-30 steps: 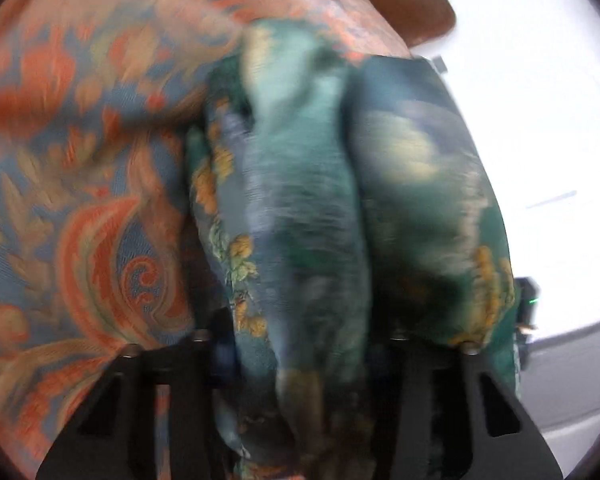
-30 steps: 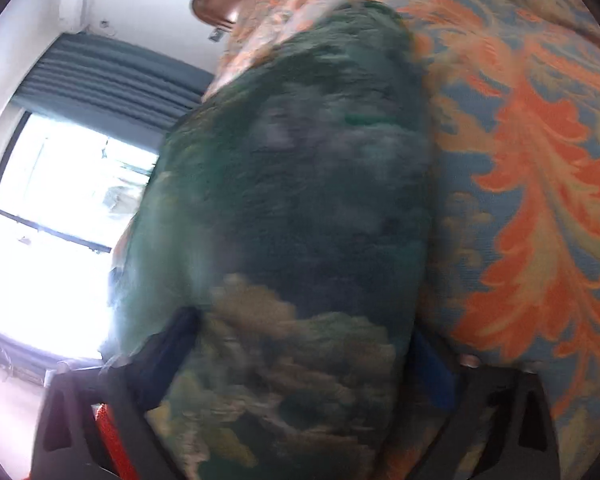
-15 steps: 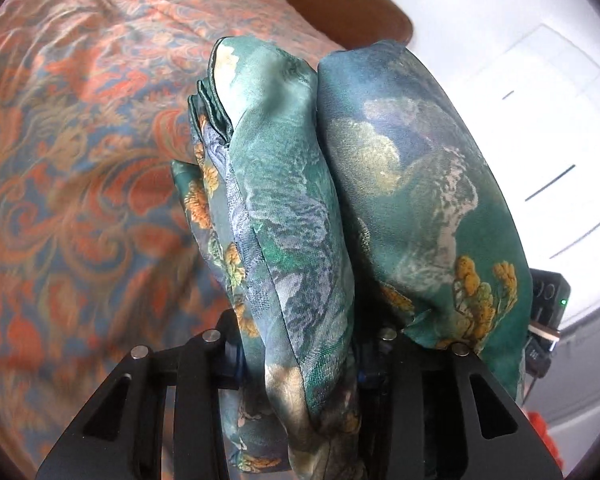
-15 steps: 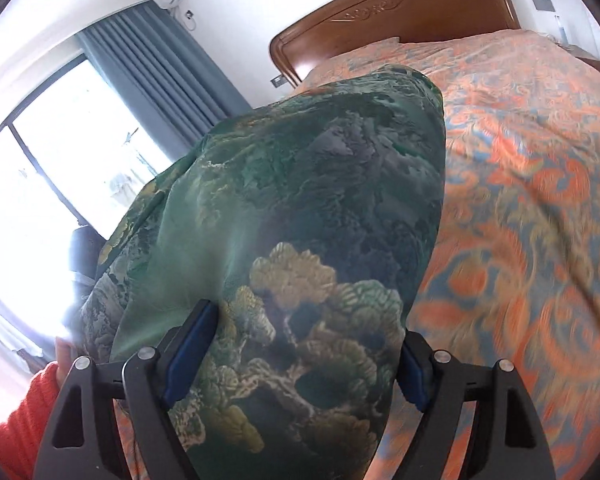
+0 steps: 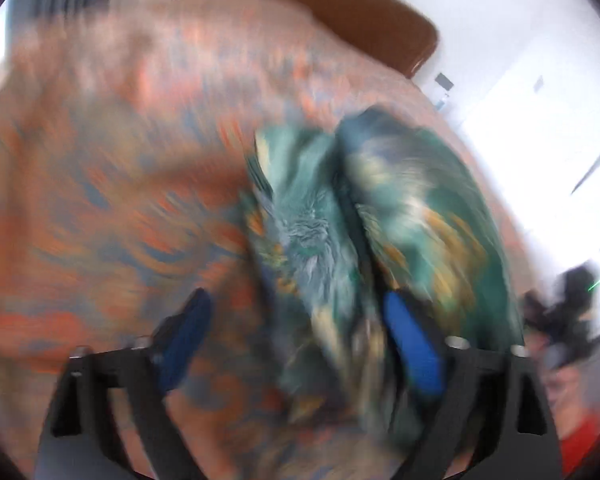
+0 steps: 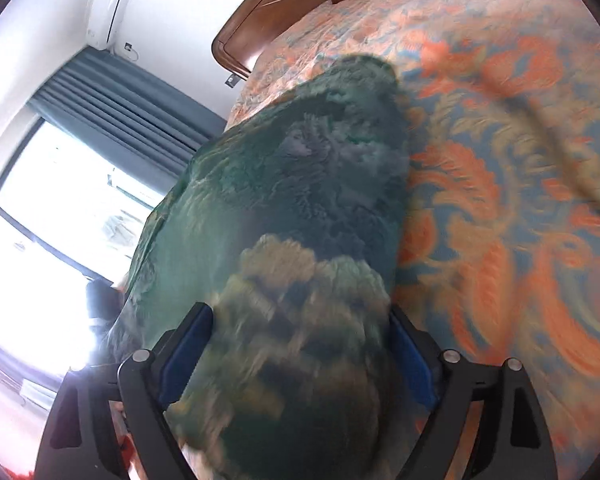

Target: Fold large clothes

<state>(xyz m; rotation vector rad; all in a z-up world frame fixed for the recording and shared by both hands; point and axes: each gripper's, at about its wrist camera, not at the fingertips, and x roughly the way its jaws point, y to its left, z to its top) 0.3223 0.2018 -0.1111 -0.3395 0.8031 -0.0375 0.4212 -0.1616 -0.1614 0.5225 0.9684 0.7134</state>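
Already the green garment (image 5: 380, 216) is a thick folded bundle over the bed (image 5: 100, 200) — little folding seems left. The left gripper (image 5: 300, 344) is opening, one pad off the cloth; the right gripper (image 6: 300, 356) (opening too) brackets the bundle's end.

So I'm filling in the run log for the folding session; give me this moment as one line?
stage: folding | left gripper: jaws opening, green garment between them, left pad clear | right gripper: jaws opening, garment fills gap | surface: bedspread
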